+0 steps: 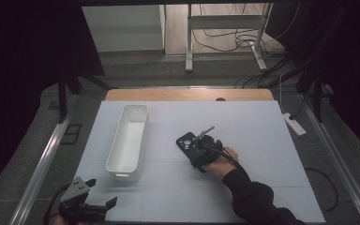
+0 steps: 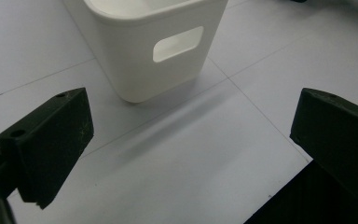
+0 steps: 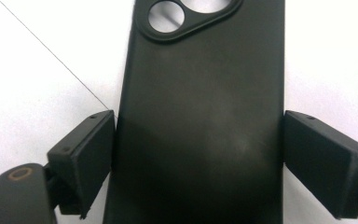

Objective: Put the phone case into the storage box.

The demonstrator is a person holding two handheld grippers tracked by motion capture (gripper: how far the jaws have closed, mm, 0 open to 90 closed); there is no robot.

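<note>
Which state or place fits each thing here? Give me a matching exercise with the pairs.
Things:
1. black phone case
2. white bin
3. left hand-held gripper
4. right hand-held gripper

States or places:
A. jaws wide apart with bare mat between them
B. jaws against the two long edges of a dark thing
C. lies flat, camera cutout away from the hand
D. long, stands left of the mat's middle

Pairs: 1-C, 2-D, 3-A, 4-B
</note>
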